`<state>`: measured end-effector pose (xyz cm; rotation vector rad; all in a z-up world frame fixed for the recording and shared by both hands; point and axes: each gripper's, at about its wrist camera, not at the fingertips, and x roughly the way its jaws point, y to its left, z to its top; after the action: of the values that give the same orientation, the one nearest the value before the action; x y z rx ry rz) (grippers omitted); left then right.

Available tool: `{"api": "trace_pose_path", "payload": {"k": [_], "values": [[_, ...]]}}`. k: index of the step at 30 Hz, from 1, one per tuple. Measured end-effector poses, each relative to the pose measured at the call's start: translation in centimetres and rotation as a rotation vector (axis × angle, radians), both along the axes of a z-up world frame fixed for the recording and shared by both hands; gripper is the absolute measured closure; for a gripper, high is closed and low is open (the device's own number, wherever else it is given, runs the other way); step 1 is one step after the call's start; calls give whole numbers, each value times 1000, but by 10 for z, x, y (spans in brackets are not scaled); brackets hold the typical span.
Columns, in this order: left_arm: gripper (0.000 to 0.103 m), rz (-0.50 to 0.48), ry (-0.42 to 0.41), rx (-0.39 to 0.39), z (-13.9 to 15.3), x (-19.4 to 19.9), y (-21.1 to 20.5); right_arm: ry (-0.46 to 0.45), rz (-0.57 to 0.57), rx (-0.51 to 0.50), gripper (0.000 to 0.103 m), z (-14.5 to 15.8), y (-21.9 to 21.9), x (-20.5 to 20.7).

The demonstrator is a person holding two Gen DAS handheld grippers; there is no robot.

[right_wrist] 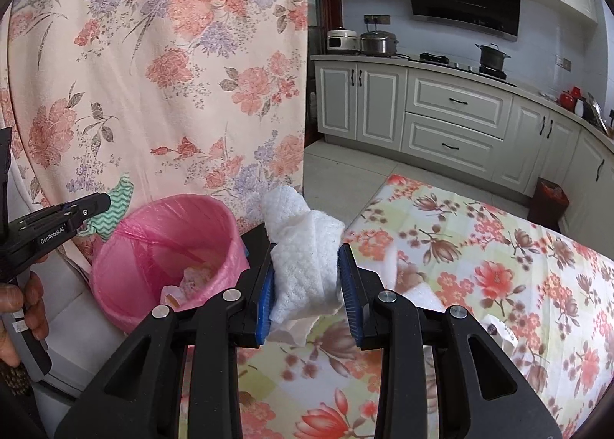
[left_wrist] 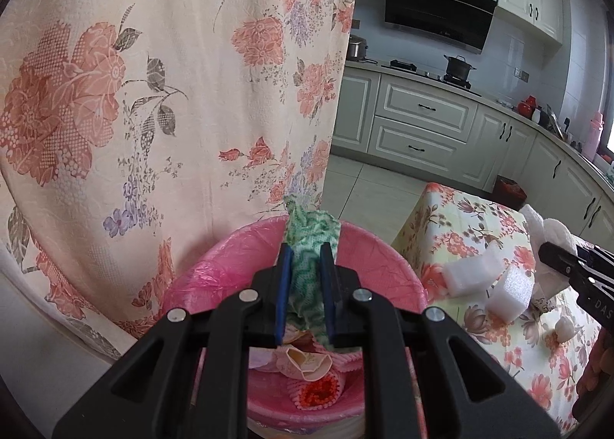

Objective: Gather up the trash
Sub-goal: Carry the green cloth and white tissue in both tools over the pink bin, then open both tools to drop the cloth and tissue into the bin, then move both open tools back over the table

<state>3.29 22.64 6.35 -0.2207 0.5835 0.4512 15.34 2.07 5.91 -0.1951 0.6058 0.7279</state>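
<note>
While over the bin: both my tools loaded.
Left hand-held gripper [left_wrist: 307, 258]: clenched on green zigzag cloth [left_wrist: 312, 235], above pink-lined bin [left_wrist: 383, 258].
Right hand-held gripper [right_wrist: 307, 278]: clamping white wad [right_wrist: 305, 258], beside bin over floral worktop [right_wrist: 479, 266].
Worktop: foam blocks [left_wrist: 495, 278] lying loose.

Green-and-white zigzag cloth [left_wrist: 312, 243] seen between blue pads [left_wrist: 284, 285]. Bin [right_wrist: 115, 285] lined with pink bag [left_wrist: 230, 247]. White wad [right_wrist: 307, 247] seen between blue pads [right_wrist: 351, 293]. Curtain [left_wrist: 153, 93] printed cream with coral and lilac flowers. Tablecloth [right_wrist: 479, 266] patterned pale yellow with red-orange blossoms. White foam blocks [left_wrist: 495, 279] noted.
</note>
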Motion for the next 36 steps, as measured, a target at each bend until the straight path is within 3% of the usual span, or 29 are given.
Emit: {"api": "trace_pose_path", "payload": {"k": [14,27,29,31,32,36], "values": [[88,58,29,40,-6,-4,20,26,151,-22,72,-1,98,-4],[86,80,32,33,-8,0,31,35,196,-35,70,-8,137,2],[81,84,32,27,-8,1,33,26,190,-41,65,-8,140,3],[55,90,29,27,-8,0,33,26,189,-37,47,-8,140,5],[52,92,25,26,-7,0,34,18,184,-36,40,-8,139,5],[52,86,25,29,-6,0,32,7,170,-44,40,-9,133,8]]}}
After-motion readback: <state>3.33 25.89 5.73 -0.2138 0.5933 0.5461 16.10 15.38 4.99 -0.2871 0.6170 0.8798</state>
